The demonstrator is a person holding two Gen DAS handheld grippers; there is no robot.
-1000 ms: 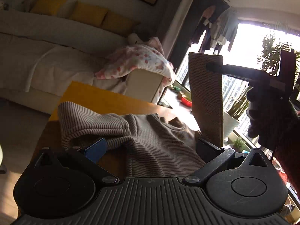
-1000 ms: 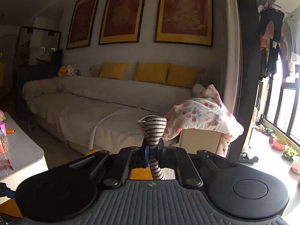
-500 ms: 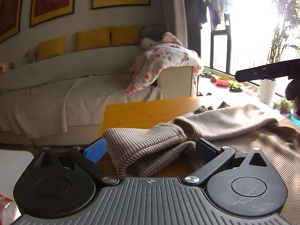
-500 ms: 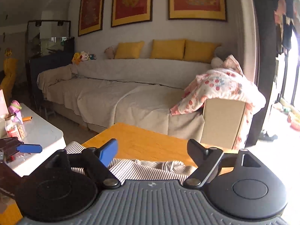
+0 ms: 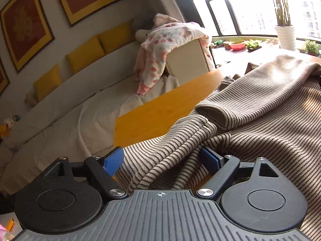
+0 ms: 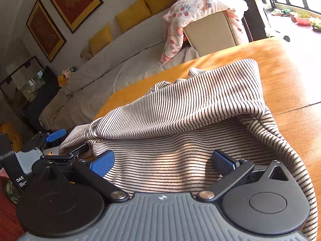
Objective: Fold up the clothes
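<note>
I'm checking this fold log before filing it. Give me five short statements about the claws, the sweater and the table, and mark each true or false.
1. Both claws are open. True: the left claw and right claw each have pads spread wide, with nothing pinched.
2. The sweater is plain white. False: it is beige with thin dark stripes.
3. The sweater lies on a wooden table. True.
4. A sleeve is folded over the body. True: its open cuff shows in the left wrist view.
5. The sofa cushions are blue. False: they are yellow.
</note>
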